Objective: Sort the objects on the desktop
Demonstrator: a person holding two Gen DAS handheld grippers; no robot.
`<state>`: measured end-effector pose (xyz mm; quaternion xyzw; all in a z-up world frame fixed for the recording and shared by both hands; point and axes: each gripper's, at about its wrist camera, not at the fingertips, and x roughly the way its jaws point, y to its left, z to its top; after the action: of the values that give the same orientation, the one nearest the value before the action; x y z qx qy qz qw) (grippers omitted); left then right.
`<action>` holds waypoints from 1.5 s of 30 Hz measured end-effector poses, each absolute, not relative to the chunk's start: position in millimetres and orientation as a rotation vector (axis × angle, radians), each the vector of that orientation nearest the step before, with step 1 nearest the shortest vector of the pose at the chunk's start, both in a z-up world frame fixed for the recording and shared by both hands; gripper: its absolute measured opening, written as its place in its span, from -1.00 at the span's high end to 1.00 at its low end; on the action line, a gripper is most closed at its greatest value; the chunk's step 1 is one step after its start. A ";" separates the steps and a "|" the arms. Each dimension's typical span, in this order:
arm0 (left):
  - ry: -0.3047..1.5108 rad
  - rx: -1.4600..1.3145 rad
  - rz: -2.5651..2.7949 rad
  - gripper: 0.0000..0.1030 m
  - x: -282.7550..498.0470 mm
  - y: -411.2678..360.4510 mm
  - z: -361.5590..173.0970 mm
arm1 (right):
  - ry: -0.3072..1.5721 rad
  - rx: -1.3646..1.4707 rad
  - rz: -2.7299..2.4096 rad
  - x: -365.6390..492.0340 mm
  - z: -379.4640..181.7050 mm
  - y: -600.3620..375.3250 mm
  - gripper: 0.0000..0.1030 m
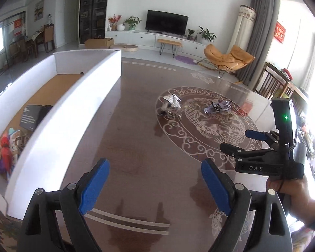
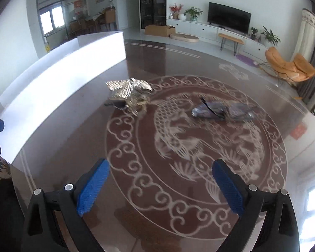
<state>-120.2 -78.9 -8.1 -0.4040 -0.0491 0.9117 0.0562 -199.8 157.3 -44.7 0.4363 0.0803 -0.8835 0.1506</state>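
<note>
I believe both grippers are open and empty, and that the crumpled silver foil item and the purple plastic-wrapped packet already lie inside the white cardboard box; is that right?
Not quite: the crumpled silver foil item and the purple plastic-wrapped packet lie on the patterned brown table, outside the white cardboard box, as the right wrist view shows. The left gripper and right gripper are indeed open and empty.

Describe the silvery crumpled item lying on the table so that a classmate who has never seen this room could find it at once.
Start at the long white box along the table's left side. Beside it, on the ring of the floor-like dragon pattern, lies the silvery crumpled item. Unlike the flat purple packet farther right, it glitters and stands up in peaks.
</note>
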 end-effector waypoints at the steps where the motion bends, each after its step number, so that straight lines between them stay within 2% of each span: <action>1: -0.127 -1.255 2.741 -0.73 -125.0 -64.4 -18.4 | 0.219 1.295 -2.565 -195.1 -53.3 178.9 -0.92; 5: -0.055 -1.386 2.664 -0.73 -146.3 -26.1 -57.4 | 0.147 1.370 -2.640 -170.4 -71.7 233.6 -0.92; 9: -0.032 -1.446 2.645 -0.73 -155.4 -12.2 -81.5 | 0.122 1.356 -2.668 -149.5 -73.5 245.3 -0.92; 15: 0.066 -1.423 2.711 -0.73 -153.8 -12.3 -87.8 | 0.137 1.349 -2.657 -147.8 -76.2 234.3 -0.95; 18: 0.059 -1.416 2.727 -0.81 -154.2 -13.9 -89.1 | 0.130 1.363 -2.659 -151.4 -77.3 232.4 -1.00; 21: 0.050 -1.434 2.732 -1.00 -155.8 -15.0 -92.2 | 0.132 1.364 -2.659 -153.5 -77.3 231.9 -1.00; 45: 0.049 -1.427 2.743 -1.00 -156.2 -15.9 -91.7 | 0.134 1.363 -2.658 -149.9 -78.1 230.7 -1.00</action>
<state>-156.2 -15.9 -91.7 -0.4613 0.0157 0.8868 0.0246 -149.9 230.7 -78.1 0.4545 0.0448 -0.8864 0.0754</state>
